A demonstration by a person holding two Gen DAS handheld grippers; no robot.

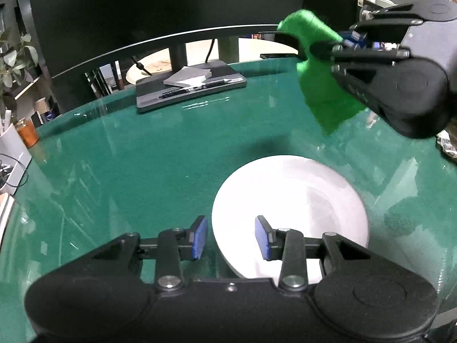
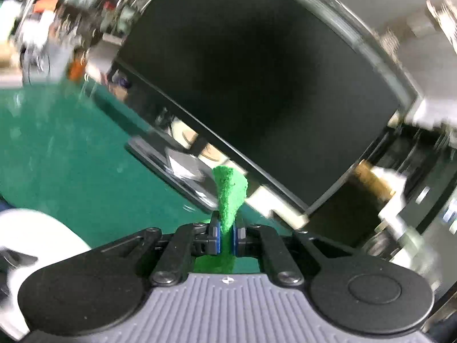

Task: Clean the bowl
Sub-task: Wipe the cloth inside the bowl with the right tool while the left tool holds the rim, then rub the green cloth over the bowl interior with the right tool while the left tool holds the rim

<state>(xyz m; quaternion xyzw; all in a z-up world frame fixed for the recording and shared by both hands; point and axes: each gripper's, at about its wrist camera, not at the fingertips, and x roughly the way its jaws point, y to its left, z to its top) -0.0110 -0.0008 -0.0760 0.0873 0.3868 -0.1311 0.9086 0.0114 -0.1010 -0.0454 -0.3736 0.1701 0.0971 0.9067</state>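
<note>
Black left gripper [image 1: 231, 237]; blue pads [image 1: 200, 238]; silver screws.

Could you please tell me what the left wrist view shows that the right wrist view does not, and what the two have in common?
Only the left wrist view shows the left gripper, its jaws apart astride the near rim of the white bowl, without visibly pressing it, and the whole right gripper from outside, raised above the bowl.

Only the right wrist view shows the pads pinching the green scouring pad up close, against a blurred room.

Both show the scouring pad, the bowl, the green table and the dark monitor.
</note>
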